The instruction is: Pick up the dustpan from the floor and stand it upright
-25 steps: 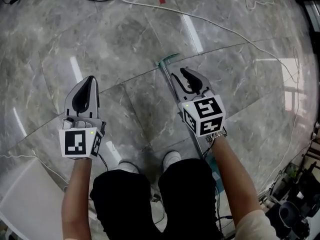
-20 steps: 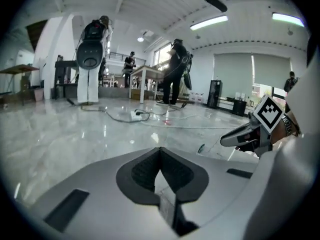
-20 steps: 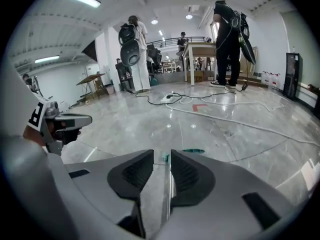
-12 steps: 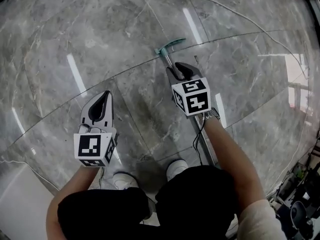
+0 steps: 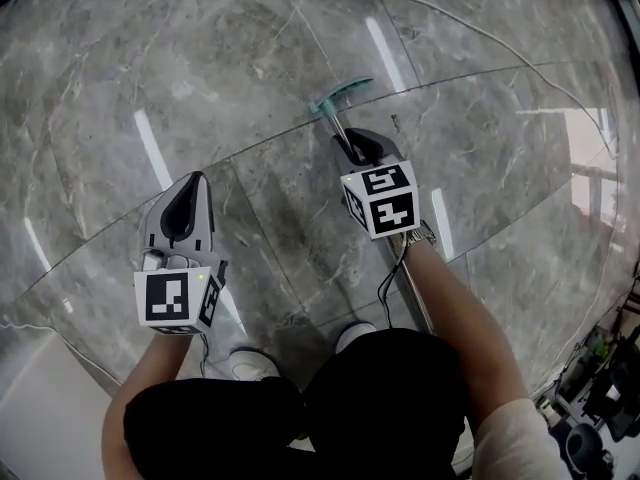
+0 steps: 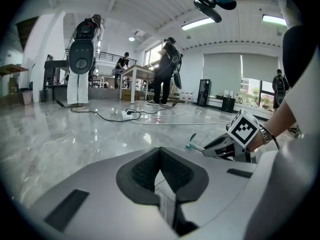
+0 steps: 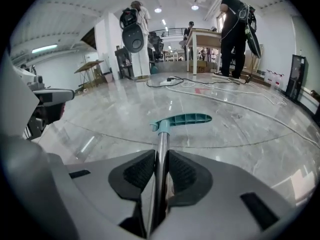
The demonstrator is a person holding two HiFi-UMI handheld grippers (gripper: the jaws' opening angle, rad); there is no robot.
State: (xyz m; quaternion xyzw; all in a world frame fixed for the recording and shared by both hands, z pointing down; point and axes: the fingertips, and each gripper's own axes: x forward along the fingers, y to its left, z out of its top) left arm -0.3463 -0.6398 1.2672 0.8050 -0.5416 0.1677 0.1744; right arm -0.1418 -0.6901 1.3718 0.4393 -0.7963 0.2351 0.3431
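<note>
Two risks logged. Right claw (image 7: 161,159) is closing on the dustpan (image 5: 336,123) shaft (image 7: 162,139), pads touching it just behind the teal grip (image 7: 185,119). Dustpan lies on the floor (image 5: 250,68). Smooth metal could slip, or the far end swing. Left claw (image 6: 160,154) is clenched, empty and well apart, so it gives no support.
</note>
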